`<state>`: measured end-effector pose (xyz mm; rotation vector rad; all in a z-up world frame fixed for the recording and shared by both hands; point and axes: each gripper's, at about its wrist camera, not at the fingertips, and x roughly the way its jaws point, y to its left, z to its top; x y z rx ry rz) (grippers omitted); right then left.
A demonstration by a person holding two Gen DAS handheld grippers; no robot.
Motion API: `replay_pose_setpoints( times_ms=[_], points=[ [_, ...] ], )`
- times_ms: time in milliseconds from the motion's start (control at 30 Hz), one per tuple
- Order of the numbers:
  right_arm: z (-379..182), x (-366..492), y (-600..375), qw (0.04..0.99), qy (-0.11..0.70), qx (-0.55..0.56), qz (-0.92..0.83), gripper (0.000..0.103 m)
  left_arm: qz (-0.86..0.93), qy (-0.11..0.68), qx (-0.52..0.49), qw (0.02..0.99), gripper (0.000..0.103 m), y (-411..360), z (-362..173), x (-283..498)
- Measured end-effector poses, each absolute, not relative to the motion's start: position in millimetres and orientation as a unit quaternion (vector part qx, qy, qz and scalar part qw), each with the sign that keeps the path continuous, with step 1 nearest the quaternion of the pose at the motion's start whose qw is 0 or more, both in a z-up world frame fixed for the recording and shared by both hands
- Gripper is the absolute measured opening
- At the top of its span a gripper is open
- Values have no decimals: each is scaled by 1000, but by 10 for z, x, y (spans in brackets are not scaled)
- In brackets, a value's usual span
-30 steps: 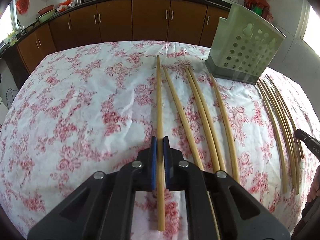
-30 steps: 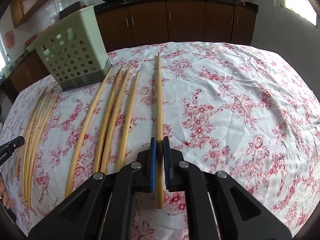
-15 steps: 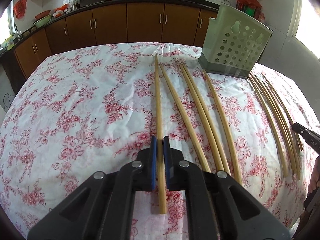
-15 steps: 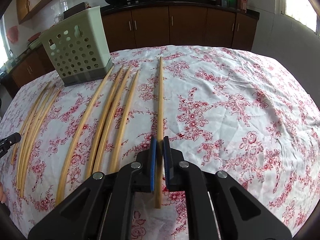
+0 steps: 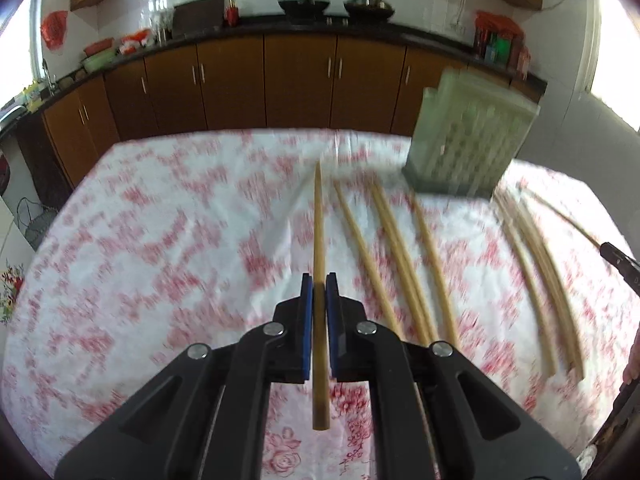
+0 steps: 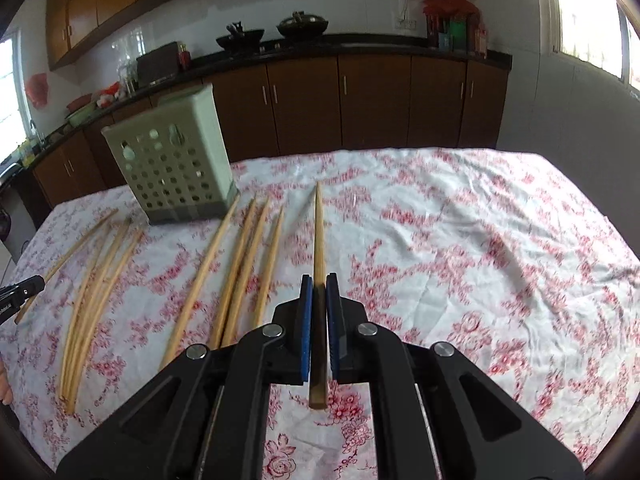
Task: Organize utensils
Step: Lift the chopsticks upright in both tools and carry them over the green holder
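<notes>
My left gripper is shut on a bamboo chopstick and holds it lifted above the flowered tablecloth, tip pointing away. My right gripper is shut on another bamboo chopstick, also lifted off the cloth. A pale green perforated utensil holder stands at the far side of the table; in the right wrist view it is at the far left. Several loose chopsticks lie on the cloth between the two grippers, and also show in the right wrist view.
A second bunch of chopsticks lies at the right in the left wrist view, and at the left in the right wrist view. Brown kitchen cabinets with a dark counter stand behind the table. The other gripper's tip shows at the frame edge.
Both grippers have risen and tilted up, each lifting its chopstick off the cloth. The views now show more of the cabinets and wall. The left wrist view is motion-blurred.
</notes>
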<state>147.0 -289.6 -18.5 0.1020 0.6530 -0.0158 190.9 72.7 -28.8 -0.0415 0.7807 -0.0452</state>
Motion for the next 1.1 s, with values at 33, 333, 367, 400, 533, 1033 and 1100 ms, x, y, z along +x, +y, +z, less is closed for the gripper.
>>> replay_pose_setpoints(
  times_ms=[33,333,367,400,533,1033,1100],
  points=[
    [-100,1461,-2915,950,308,52,-8,8,-21,370,-21,928,8,742,-208,1899],
    [362,1457,-3014,969,236,72,-8,8,-12,277,-38,960,8,869,586,1924],
    [390,1459,-3021,970,233,73,-8,8,-10,274,-39,961,8,875,614,1936],
    [419,1471,-3027,971,230,73,-9,8,-6,271,-41,962,8,891,649,1954],
    [510,1529,-3020,972,226,66,-10,8,-3,266,-39,963,8,907,727,2009],
    [1842,1819,-2611,993,22,102,57,8,-61,98,-67,991,8,414,2125,2150],
    [1790,1941,-2518,992,22,101,66,8,-66,74,-69,993,8,241,2239,2226]
  ],
)
